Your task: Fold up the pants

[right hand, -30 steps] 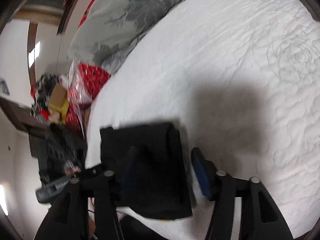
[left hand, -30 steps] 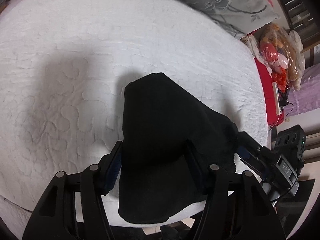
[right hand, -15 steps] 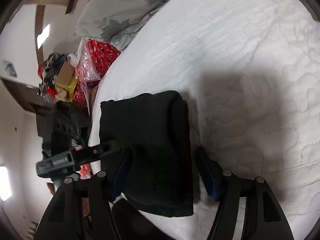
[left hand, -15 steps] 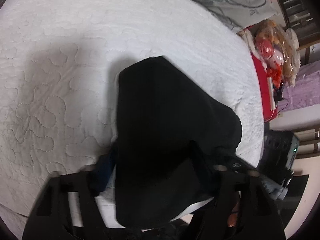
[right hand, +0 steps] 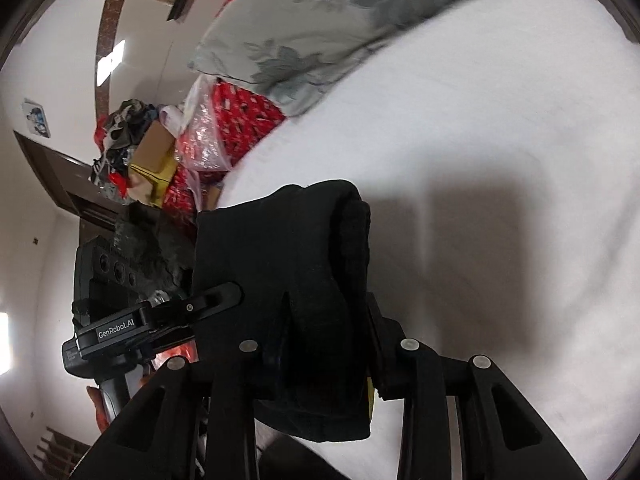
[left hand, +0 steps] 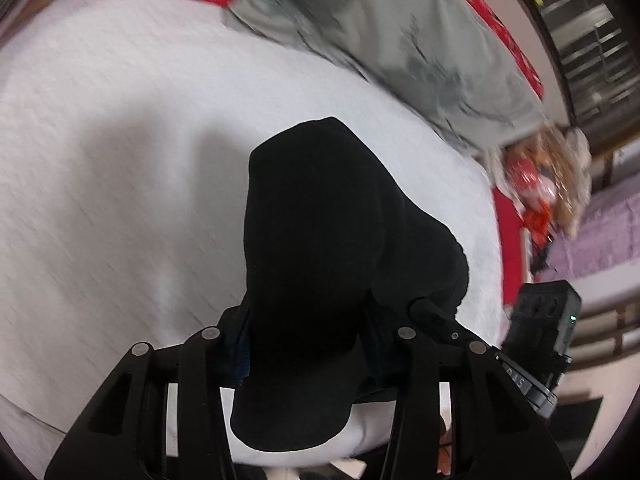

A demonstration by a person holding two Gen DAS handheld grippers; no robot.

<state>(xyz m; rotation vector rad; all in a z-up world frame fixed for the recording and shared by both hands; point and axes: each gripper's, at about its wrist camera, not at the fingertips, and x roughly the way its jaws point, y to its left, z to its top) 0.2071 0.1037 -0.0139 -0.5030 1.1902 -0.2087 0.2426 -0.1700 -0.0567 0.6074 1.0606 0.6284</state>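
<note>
The black pants [left hand: 320, 248] are folded into a thick bundle, held above the white quilted bed [left hand: 112, 160]. My left gripper [left hand: 308, 344] is shut on the near end of the bundle, and the cloth drapes over its fingers. In the right wrist view the same pants [right hand: 288, 280] hang between the jaws of my right gripper [right hand: 324, 344], which is shut on them. The left gripper's body [right hand: 152, 324] shows beside the bundle's left edge there. The fingertips of both grippers are hidden by cloth.
A grey floral pillow [left hand: 400, 44] lies at the bed's far side, also in the right wrist view [right hand: 320, 36]. Red bags and boxes [right hand: 192, 144] are piled beside the bed. Stuffed toys in plastic [left hand: 552, 176] sit past the bed's right edge.
Both grippers have closed from open around the bundle onto it. The bundle has risen off the bed, and both views have tilted up toward the pillow.
</note>
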